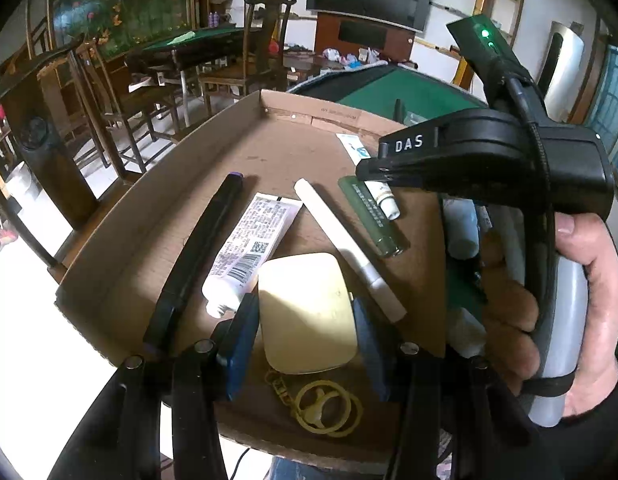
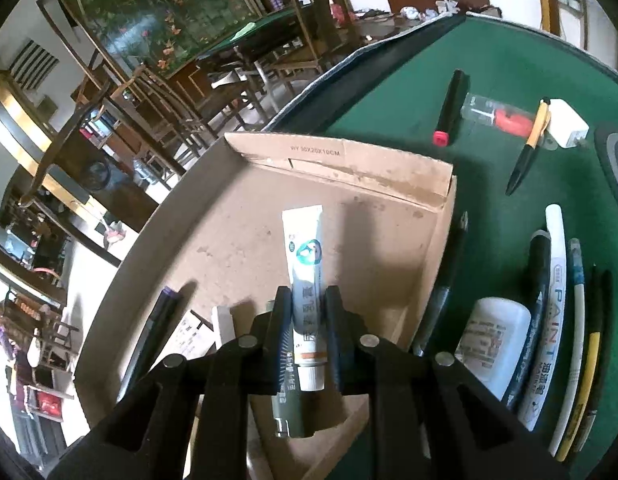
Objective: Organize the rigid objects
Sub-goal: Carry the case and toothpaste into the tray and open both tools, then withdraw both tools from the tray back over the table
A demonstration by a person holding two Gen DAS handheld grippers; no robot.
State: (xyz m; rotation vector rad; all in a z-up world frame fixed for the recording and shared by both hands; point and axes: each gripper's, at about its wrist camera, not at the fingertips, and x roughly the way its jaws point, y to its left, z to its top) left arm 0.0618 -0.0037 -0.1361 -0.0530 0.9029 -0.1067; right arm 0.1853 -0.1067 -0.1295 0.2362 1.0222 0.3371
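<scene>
Both grippers hang tilted down over the shallow cardboard box [image 2: 389, 176] at the edge of the green desk [image 2: 489, 80], which looks to be where the loose things are being gathered.

The right gripper [image 2: 308, 322] has its fingers drawn narrow on a small white tube [image 2: 307, 280], pinched near the capped end so the flat crimped end points away toward the far wall of the box; held low like this, it seems about to be laid beside the green tube [image 1: 373, 216] already lying there.

The left gripper [image 1: 305, 322] has its fingers half spread around a pale cream case [image 1: 307, 312] with rounded corners and a yellowish ring keychain [image 1: 325, 404] trailing from it; the pads sit at its sides, apparently gripping.

Pens and markers [image 2: 557, 320] wait on the desk beside the box.
</scene>
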